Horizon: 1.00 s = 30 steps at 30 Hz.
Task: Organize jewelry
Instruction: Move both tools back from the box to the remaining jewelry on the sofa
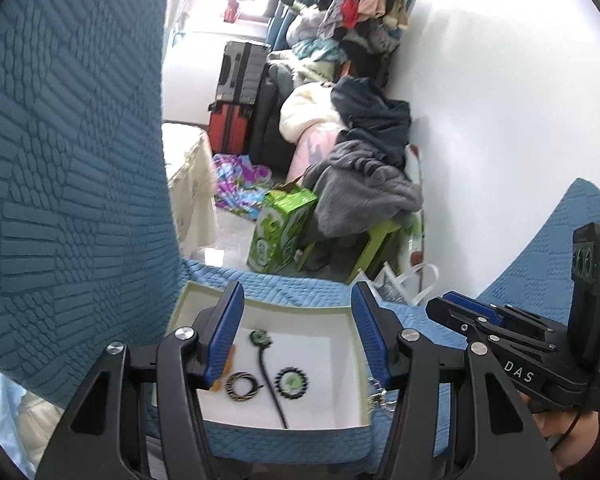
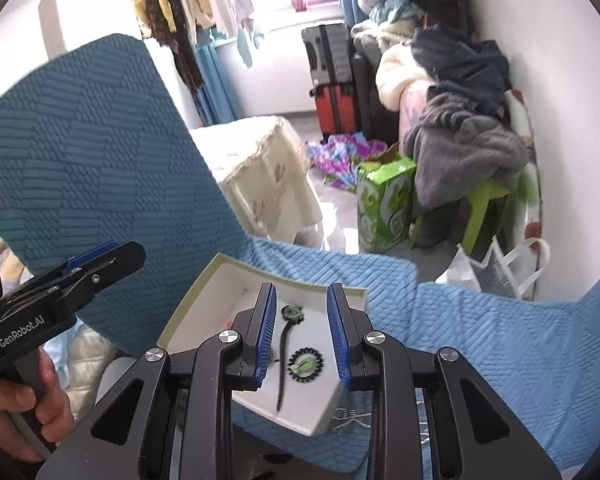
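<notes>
A shallow white box (image 1: pixel 332 412) (image 2: pixel 204 300) lies on the blue quilted sofa seat. In it lie a black and green round pendant (image 1: pixel 291 381) (image 2: pixel 305 364), a dark pendant on a black cord (image 1: pixel 261 340) (image 2: pixel 291 314) and a striped ring (image 1: pixel 240 386). A silver chain (image 1: pixel 378 394) (image 2: pixel 350 416) lies on the seat just right of the box. My left gripper (image 1: pixel 298 328) is open above the box, empty. My right gripper (image 2: pixel 302 328) is open above the box, empty; it also shows at the right in the left wrist view (image 1: pixel 452 308).
The sofa backrest (image 1: pixel 72 160) (image 2: pixel 100 152) rises at the left. Beyond the seat edge stand a green carton (image 1: pixel 280 228) (image 2: pixel 384 204), a green stool with piled clothes (image 2: pixel 460 152), suitcases (image 1: pixel 236 96) and a cloth-covered table (image 2: pixel 268 176). A white bag (image 2: pixel 496 268) stands by the wall.
</notes>
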{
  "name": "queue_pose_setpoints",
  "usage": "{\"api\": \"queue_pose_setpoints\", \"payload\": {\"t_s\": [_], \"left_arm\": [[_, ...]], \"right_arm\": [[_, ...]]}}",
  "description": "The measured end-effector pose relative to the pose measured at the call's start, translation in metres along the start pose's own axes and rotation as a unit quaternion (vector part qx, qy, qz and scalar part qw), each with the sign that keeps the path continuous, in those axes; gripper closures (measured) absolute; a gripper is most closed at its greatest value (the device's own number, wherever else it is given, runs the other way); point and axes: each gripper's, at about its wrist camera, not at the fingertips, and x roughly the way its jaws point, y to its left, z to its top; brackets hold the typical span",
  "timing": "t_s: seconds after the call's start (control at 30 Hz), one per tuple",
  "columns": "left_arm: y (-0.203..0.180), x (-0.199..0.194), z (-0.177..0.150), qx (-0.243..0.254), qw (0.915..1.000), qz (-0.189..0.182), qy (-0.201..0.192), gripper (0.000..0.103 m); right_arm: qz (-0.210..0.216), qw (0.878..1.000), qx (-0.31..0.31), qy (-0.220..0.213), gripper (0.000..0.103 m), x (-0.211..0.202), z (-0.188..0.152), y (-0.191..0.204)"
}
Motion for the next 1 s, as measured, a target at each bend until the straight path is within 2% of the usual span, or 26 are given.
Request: {"api": "queue_pose_setpoints", "payload": {"t_s": [0.17, 0.57, 0.7, 0.83, 1.0], "left_arm": [[-0.021, 0.004, -0.01, 0.006, 0.9999, -0.012, 0.002, 0.047], [-0.051, 0.03, -0.052, 0.012, 0.9986, -0.03, 0.041, 0.047], [-0.055, 0.043, -0.07, 0.007, 0.9976, -0.036, 0.059, 0.047], [-0.06, 0.062, -0.095, 0.006, 0.9949, -0.04, 0.093, 0.047], [-0.065, 0.083, -0.122, -0.002, 0.9902, -0.047, 0.132, 0.047]], "right_arm": [[-0.021, 1.0, 0.0, -0.018, 0.079, -0.019, -0.009, -0.018], [-0.054, 0.997, 0.048, -0.003, 0.079, -0.026, -0.056, -0.084], [-0.059, 0.996, 0.062, 0.01, 0.079, -0.02, -0.075, -0.102], [-0.064, 0.995, 0.071, 0.027, 0.079, -0.009, -0.095, -0.118], [-0.059, 0.993, 0.08, 0.064, 0.079, 0.018, -0.123, -0.134]]}}
